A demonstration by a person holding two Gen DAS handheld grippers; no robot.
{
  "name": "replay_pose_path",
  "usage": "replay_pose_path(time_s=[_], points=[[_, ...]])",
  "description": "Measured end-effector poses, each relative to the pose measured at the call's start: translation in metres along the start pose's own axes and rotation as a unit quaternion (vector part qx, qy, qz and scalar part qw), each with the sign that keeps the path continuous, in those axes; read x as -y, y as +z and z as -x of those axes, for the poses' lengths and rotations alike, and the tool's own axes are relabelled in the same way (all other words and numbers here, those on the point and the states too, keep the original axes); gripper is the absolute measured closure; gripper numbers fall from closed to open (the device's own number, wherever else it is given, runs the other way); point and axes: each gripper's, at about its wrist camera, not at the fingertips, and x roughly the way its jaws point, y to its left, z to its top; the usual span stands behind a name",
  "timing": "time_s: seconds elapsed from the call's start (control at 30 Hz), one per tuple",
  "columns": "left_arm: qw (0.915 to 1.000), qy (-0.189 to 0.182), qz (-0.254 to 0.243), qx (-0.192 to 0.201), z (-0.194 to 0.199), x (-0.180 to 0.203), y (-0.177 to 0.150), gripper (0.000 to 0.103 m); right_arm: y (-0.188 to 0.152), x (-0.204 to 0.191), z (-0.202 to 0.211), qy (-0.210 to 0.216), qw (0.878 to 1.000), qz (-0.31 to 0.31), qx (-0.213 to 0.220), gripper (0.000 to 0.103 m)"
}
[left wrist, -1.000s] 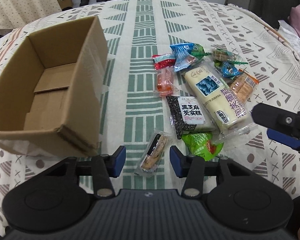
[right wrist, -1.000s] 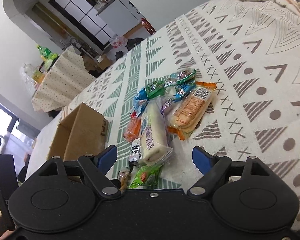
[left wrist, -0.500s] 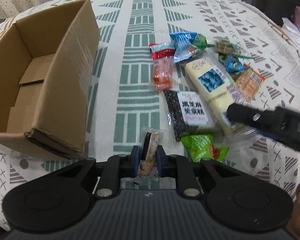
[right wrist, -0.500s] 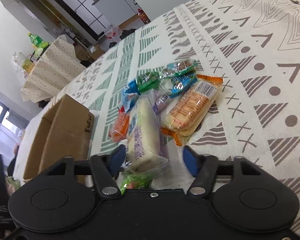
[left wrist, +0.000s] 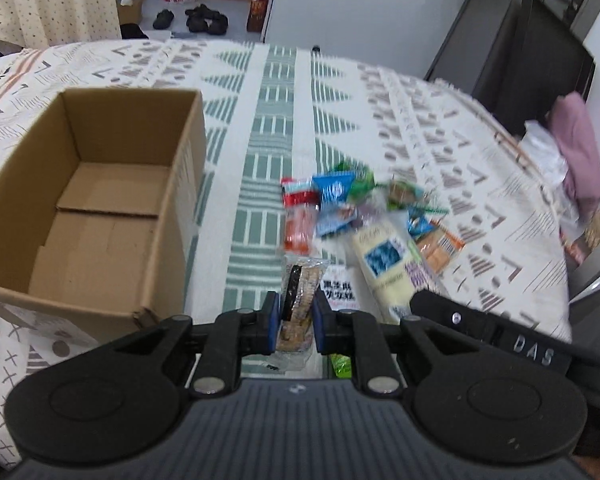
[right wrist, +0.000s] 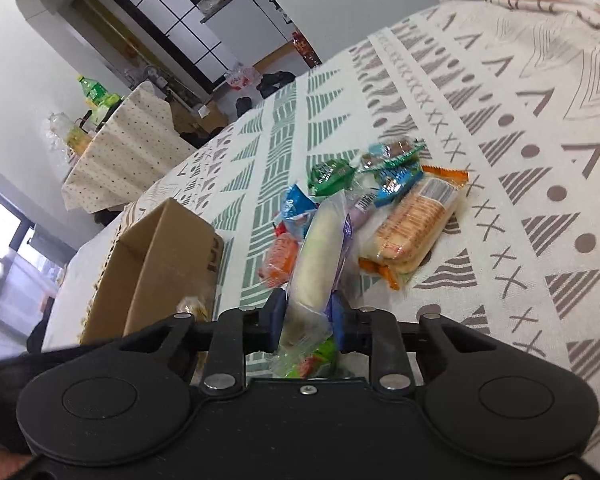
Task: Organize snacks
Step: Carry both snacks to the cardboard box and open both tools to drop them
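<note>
My left gripper [left wrist: 296, 312] is shut on a clear-wrapped cookie pack [left wrist: 300, 284], held above the patterned tablecloth. To its left stands an open, empty cardboard box [left wrist: 188, 184]. My right gripper [right wrist: 307, 314] has its jaws closing on the near end of a long cream roll pack [right wrist: 320, 248], and the blue pads [right wrist: 336, 316] press into its wrapper. That pack [left wrist: 384, 264] lies in the snack pile, between an orange-wrapped cracker pack [right wrist: 412, 232] and a small orange packet [right wrist: 282, 254]. A green packet [right wrist: 320, 356] lies partly hidden under the right gripper.
Several small blue, green and red packets [left wrist: 336, 192] lie at the pile's far end, and a black-and-white pack [left wrist: 338, 292] lies beside the cookies. A pink cloth and a plastic bag [left wrist: 576, 152] sit at the table's right edge. A second, dotted-cloth table [left wrist: 60, 4] stands behind.
My left gripper shut on the cookie pack and lifted it off the cloth. The right gripper's jaws narrowed from wide open onto the cream roll pack.
</note>
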Motion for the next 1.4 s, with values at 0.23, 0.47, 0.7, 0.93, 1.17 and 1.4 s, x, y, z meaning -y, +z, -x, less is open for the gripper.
replay_pose_path(time_s=[0.23,0.47,0.7,0.93,1.17,1.4], points=[[0.9988,-0.028,0.019,0.035,0.035,-0.009,0.009,0.087,0.004,-0.029,0.028,-0.014,0.999,0.025,0.023,0.079],[0.9945,-0.036,0.051,0.084,0.072,-0.035,0.02,0.087,0.006,-0.057,0.044,-0.01,0.999,0.038,0.038,0.08],[0.9883,-0.026,0.095,0.116,0.093,-0.072,0.032,0.087,0.007,-0.085,0.049,-0.005,0.998,0.042,0.038,0.089],[0.9845,-0.016,0.136,0.109,0.089,-0.104,0.036,0.087,0.005,-0.108,0.032,-0.015,0.997,0.072,0.016,0.098],[0.9827,-0.018,0.154,0.102,0.084,-0.118,0.035,0.086,0.001,-0.108,0.029,-0.032,0.998,0.055,0.026,0.101],[0.979,-0.011,0.18,0.095,0.08,-0.131,0.037,0.086,0.012,-0.14,0.035,-0.011,0.995,0.087,0.044,0.101]])
